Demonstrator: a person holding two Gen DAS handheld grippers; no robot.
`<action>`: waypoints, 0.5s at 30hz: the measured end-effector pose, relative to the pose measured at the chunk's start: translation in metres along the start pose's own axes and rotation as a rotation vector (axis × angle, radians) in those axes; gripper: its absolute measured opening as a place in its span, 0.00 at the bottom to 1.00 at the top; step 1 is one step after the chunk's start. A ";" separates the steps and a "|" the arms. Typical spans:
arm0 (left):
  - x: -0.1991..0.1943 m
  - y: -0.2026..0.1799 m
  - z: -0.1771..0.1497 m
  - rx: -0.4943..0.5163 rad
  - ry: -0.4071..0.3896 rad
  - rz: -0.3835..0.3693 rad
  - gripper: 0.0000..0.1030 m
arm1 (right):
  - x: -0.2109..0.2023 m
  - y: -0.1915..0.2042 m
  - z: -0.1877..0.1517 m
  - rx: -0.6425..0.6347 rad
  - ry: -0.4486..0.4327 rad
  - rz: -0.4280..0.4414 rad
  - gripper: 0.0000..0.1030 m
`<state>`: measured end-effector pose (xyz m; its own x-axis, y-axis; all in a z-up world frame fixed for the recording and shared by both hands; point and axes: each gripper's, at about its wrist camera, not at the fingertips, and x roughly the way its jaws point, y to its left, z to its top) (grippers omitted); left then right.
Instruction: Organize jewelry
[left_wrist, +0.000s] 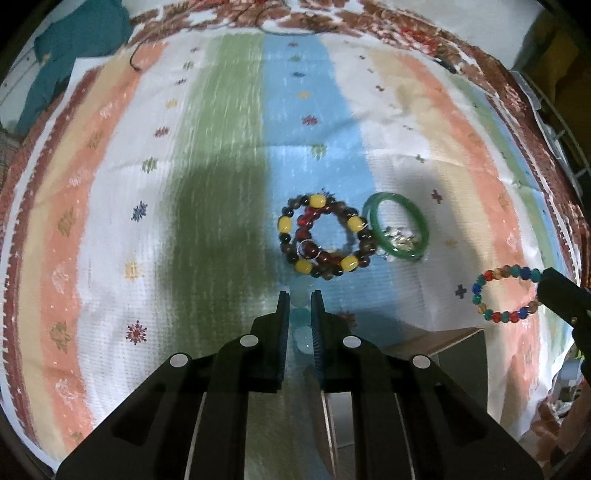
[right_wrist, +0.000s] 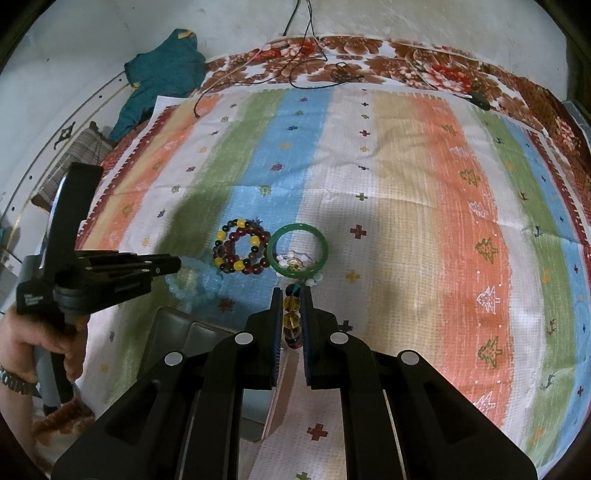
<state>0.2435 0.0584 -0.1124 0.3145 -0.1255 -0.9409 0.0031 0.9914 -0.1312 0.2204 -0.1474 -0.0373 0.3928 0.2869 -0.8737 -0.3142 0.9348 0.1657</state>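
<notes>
in my left view, my left gripper (left_wrist: 300, 306) is nearly closed on a pale blue bead band (left_wrist: 301, 332). the band runs straight back between the fingers, along the way the gripper points. a grey box (left_wrist: 460, 354) sits low on the right, just beside this gripper. ahead on the striped cloth (left_wrist: 221, 166) lies a dark band with yellow beads (left_wrist: 320, 236), with a red bead band (left_wrist: 314, 236) lying inside its ring. a green bangle (left_wrist: 399, 225) touches its right side, and some small shiny bits (left_wrist: 400, 238) lie inside it. far right, the right gripper (left_wrist: 541, 286) holds a colourful band (left_wrist: 506, 293) by its right end.

in my right view, my right gripper (right_wrist: 291, 297) is nearly closed on the colourful band (right_wrist: 291, 314). here i see it edge on, as a line of beads between the fingers. the green bangle (right_wrist: 297, 253) is just ahead of the tips, very near. the dark band (right_wrist: 240, 251) lies ahead and to the left. the left gripper (right_wrist: 177, 263) comes in from the left, with the pale blue band (right_wrist: 195, 286) hanging under its tip. the grey box (right_wrist: 173, 332) is down and to the left, under both grippers, nearer to the left one. i think both bands go in that box next, so each hand has to come back and down. i cannot see inside the box well.
</notes>
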 end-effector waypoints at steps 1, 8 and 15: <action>-0.003 -0.005 0.000 0.004 -0.010 0.002 0.11 | -0.001 0.001 0.000 -0.002 -0.002 0.000 0.10; -0.030 -0.032 0.000 0.036 -0.107 0.012 0.11 | -0.009 0.005 -0.002 -0.003 -0.026 0.010 0.10; -0.059 -0.047 -0.008 0.051 -0.167 -0.033 0.11 | -0.020 0.012 -0.009 -0.008 -0.043 0.027 0.10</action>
<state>0.2167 0.0189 -0.0530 0.4666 -0.1541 -0.8709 0.0630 0.9880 -0.1411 0.2009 -0.1435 -0.0220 0.4203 0.3211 -0.8487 -0.3323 0.9248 0.1854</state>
